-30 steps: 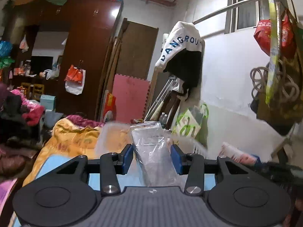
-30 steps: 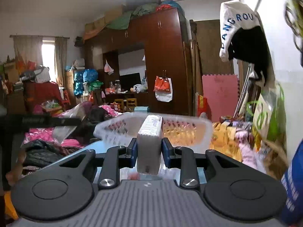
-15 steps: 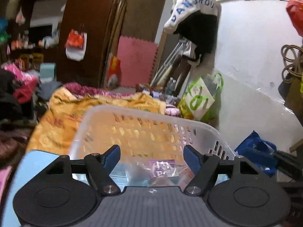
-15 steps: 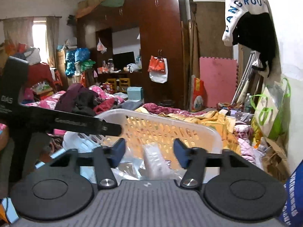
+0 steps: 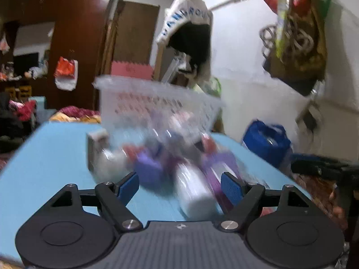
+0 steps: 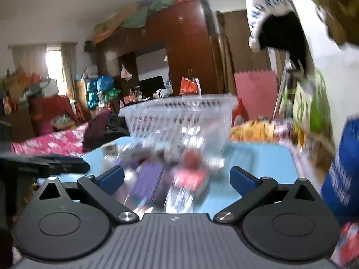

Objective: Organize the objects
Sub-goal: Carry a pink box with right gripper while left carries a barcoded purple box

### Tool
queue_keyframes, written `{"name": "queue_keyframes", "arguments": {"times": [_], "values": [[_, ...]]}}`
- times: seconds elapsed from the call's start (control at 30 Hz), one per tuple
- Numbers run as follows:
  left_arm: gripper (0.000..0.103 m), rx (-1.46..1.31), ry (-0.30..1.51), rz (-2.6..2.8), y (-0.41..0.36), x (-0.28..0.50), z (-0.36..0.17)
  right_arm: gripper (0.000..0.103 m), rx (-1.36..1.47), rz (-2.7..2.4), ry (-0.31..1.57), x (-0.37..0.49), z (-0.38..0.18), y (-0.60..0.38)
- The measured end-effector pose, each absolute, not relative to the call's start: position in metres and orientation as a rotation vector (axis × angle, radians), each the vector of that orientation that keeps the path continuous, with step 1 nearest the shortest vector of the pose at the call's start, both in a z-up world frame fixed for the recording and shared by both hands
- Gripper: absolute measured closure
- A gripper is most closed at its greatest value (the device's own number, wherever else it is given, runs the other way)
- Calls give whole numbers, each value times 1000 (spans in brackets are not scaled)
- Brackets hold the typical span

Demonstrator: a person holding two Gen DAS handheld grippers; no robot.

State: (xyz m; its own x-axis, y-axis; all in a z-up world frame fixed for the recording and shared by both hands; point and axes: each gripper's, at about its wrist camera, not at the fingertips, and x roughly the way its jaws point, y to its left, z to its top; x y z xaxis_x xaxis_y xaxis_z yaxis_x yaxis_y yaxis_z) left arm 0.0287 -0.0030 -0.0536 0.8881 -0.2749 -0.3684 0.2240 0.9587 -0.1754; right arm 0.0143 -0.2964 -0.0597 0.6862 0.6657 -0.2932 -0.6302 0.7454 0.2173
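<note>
Both views are blurred by motion. A white slotted basket (image 5: 157, 103) stands at the far side of the light blue table (image 5: 51, 157); it also shows in the right wrist view (image 6: 179, 118). Several packets lie in front of it: a white roll (image 5: 195, 192), purple packs (image 5: 148, 168), a small white box (image 5: 97, 139). In the right wrist view a purple pack (image 6: 148, 181) and a red-pink pack (image 6: 190, 174) lie near. My left gripper (image 5: 179, 185) is open and empty above the white roll. My right gripper (image 6: 177, 177) is open and empty above the packs.
A blue bag (image 5: 267, 143) stands at the table's right edge, also in the right wrist view (image 6: 343, 174). The other gripper's black body (image 5: 325, 168) shows at the right. A bed with pink cover (image 6: 49, 141), a dark wardrobe (image 6: 184, 56) and hanging bags (image 5: 296, 35) surround the table.
Both grippers let go of their packets over the basket, opened wide and drew back and down. The loose packets on the table now lie in front of them.
</note>
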Motion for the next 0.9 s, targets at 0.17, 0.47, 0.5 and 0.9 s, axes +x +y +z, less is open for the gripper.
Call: {"name": "queue_keyframes", "arguments": {"times": [0.17, 0.47, 0.5, 0.9], "values": [[20, -61, 387, -266, -25, 27, -56, 13, -78, 809, 411, -2, -73, -250], [20, -36, 375, -281, -46, 21, -63, 46, -136, 720, 450, 13, -93, -232], [20, -38, 382, -280, -50, 25, -64, 47, -137, 719, 448, 10, -94, -234], [41, -1, 359, -247, -69, 29, -68, 49, -142, 711, 435, 2, -97, -237]]}}
